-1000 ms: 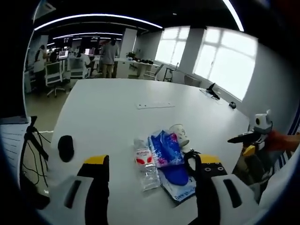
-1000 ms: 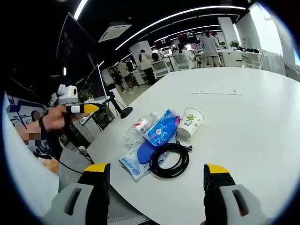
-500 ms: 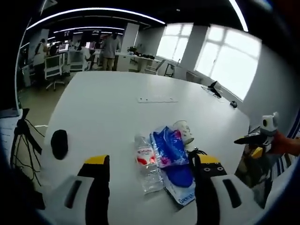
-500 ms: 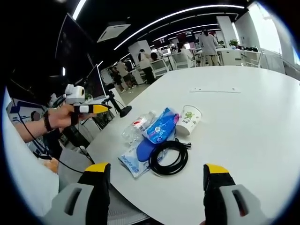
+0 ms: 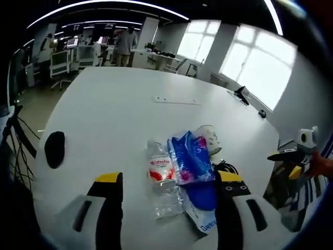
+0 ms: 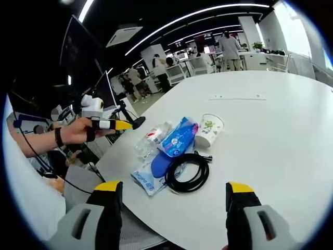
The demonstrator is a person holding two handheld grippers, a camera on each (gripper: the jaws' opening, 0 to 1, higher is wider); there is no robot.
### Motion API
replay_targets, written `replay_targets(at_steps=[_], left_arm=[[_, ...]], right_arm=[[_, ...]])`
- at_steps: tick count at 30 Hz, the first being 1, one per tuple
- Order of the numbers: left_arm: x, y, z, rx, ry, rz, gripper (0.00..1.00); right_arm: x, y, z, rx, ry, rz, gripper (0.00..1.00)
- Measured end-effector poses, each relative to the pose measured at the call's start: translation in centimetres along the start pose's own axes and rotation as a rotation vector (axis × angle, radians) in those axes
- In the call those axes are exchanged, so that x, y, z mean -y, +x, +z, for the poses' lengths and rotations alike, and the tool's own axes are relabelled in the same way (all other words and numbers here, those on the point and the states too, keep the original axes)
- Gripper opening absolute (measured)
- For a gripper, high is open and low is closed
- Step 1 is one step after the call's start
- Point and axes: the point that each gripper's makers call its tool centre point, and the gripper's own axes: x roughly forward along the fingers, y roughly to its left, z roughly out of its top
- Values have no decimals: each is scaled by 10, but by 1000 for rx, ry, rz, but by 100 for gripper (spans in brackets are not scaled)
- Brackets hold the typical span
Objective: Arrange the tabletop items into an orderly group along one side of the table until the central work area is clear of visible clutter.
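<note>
hand [image 6: 73, 131] level holding left tongs [image 6: 117, 125], bottle [image 5: 164, 177] below

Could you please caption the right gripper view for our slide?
Open right claw faces a water bottle, blue pouch, paper cup and coiled black cable clustered at the white table's edge.

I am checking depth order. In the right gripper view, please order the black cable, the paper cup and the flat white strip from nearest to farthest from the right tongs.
1. Black cable, coiled nearest the table edge.
2. Paper cup, just beyond the cable.
3. Flat white strip, far across the table.
</note>
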Motion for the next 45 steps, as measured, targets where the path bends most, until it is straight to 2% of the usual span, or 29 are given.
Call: replay_targets(at_steps=[6,12,13,19,24,29,31,36,40,45], left_arm=[[-3,12,0,6,-87,19,71],[-3,34,-3,-30,-118,41,69],[-1,32,-2,-37,-123,43,69],[5,52,-14,-91,-170,63,68],[5,64,-22,-103,-258,88,66],[-1,79,-28,-129,-265,112,66],[2,82,-27,-125,-304,104,65],[-12,91,-24,-133,-291,122,61],[-17,97,-22,-134,-289,109,58],[-19,96,-26,-146,-271,122,46]], right_arm=[[2,2,-2,-2,7,1,84],[6,7,-5,-11,9,6,84],[6,8,-5,-12,11,6,84],[7,12,-5,-16,14,12,83],[10,13,-7,-22,18,14,83],[15,13,-8,-23,26,10,83],[15,13,-9,-26,29,9,83],[15,12,-8,-38,20,13,82],[18,12,-4,-33,19,10,82],[18,14,0,-41,4,17,82]])
